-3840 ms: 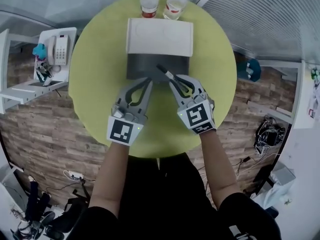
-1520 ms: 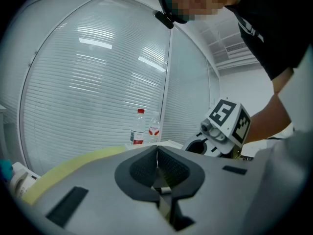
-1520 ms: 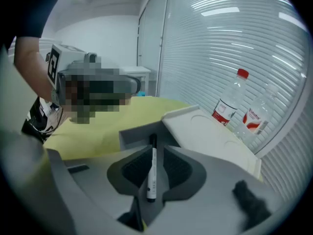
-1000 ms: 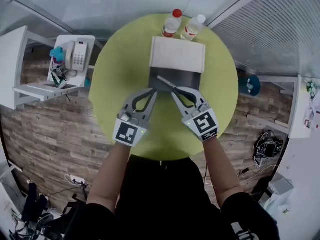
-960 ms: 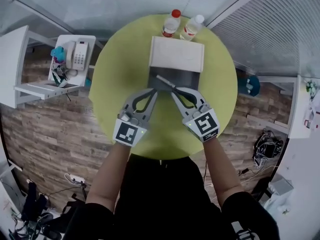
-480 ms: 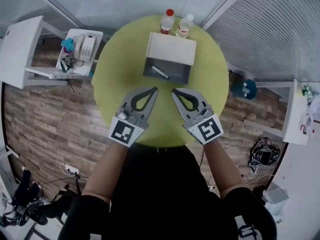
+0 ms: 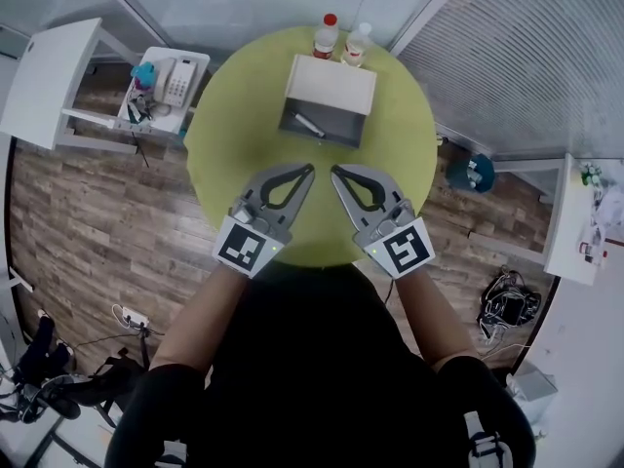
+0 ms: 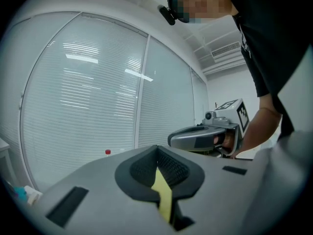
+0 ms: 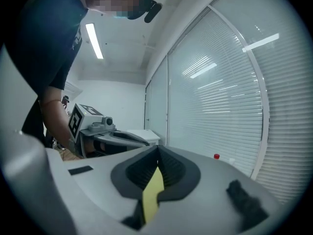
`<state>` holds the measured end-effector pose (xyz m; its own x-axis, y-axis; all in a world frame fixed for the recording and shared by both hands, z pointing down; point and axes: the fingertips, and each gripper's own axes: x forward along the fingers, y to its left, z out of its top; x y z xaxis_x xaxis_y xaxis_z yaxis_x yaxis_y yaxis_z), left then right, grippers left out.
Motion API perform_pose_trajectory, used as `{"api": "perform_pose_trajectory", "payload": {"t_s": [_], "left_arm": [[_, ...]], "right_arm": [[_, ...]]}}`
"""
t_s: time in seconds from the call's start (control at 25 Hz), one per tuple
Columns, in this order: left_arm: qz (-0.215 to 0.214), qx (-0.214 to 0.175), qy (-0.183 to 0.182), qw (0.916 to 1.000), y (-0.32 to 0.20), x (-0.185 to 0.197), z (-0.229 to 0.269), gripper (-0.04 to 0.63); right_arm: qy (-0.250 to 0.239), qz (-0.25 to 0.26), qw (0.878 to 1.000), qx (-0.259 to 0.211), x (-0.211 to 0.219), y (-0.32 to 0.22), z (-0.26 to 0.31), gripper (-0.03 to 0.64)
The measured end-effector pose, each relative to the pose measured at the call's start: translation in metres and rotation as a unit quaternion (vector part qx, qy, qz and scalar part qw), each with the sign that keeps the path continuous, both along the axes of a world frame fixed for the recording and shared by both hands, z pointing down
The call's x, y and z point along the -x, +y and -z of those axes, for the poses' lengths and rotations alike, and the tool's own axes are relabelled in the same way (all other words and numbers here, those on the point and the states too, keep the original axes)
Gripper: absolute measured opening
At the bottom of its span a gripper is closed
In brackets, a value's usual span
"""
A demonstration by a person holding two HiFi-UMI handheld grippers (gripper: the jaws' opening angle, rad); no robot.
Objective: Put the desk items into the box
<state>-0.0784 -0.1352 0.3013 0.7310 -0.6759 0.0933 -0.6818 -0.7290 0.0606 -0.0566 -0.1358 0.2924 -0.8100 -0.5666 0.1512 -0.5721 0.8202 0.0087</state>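
Two bottles, one red-capped (image 7: 325, 35) and one white-capped (image 7: 358, 43), stand side by side at the round green bench's (image 7: 224, 154) far edge; a white telephone (image 7: 177, 81) sits on a side shelf (image 7: 198, 64) above wood floor (image 7: 88, 222)

matt yellow-green table (image 7: 234, 144), wood-plank floor (image 7: 88, 213), smooth box (image 7: 330, 84), clear plastic bottles (image 7: 325, 37)

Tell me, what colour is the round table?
The table is yellow-green; the head view shows it best.

Left gripper (image 7: 310, 168), right gripper (image 7: 334, 172): jaws closed (2 tips angled together).
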Motion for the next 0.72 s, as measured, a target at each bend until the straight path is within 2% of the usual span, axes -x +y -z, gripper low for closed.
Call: {"api": "perform_pose_trajectory", "payload": {"t_s": [0.36, 0.72], "left_arm": [[-0.009, -0.018, 0.000, 0.9998, 0.008, -0.006, 0.023, 0.012], [-0.013, -0.025, 0.008, 0.9996, 0.002, -0.007, 0.039, 0.012]], "right_arm": [[-0.012, -0.016, 1.000, -0.002, -0.003, 0.006, 0.016, 0.017], [0.013, -0.013, 1.000, -0.016, -0.007, 0.005, 0.022, 0.017]]}}
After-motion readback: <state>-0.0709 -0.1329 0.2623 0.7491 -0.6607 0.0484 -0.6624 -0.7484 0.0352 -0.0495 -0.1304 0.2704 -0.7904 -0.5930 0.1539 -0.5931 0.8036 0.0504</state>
